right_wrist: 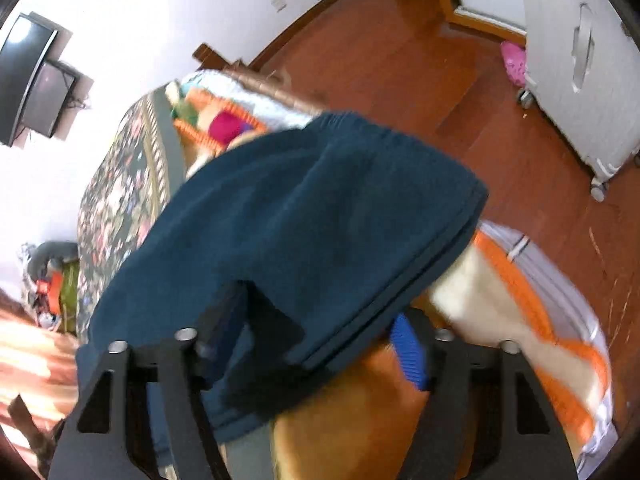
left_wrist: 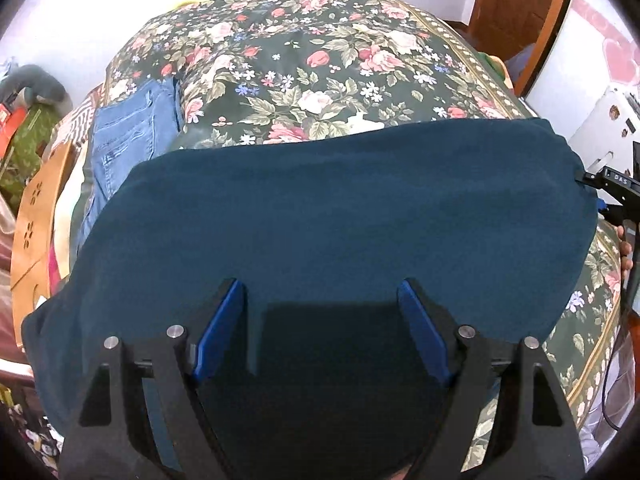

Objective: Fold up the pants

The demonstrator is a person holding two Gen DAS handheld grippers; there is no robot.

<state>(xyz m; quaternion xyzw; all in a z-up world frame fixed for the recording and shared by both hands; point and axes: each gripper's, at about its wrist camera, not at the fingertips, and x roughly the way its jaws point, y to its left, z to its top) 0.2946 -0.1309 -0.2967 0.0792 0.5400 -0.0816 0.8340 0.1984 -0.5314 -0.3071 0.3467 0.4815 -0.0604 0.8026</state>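
Dark teal pants [left_wrist: 340, 216] lie folded across the floral bedspread [left_wrist: 304, 56], wide side to side. My left gripper [left_wrist: 322, 300] is open just above the near part of the pants, blue pads apart, nothing between them. My right gripper [right_wrist: 320, 320] shows at the far right of the left wrist view [left_wrist: 600, 184] at the pants' right end. In the right wrist view the pants [right_wrist: 304, 216] with their elastic waistband drape over the spread fingers; the layered edge sits between the jaws, which stand wide apart. The view is blurred.
Folded blue jeans [left_wrist: 128, 132] lie on the bed's left side. A wooden stool [left_wrist: 36, 216] stands left of the bed. An orange and cream blanket [right_wrist: 520, 300] hangs at the bed edge above a wooden floor [right_wrist: 440, 80]. A white cabinet [right_wrist: 580, 80] stands to the right.
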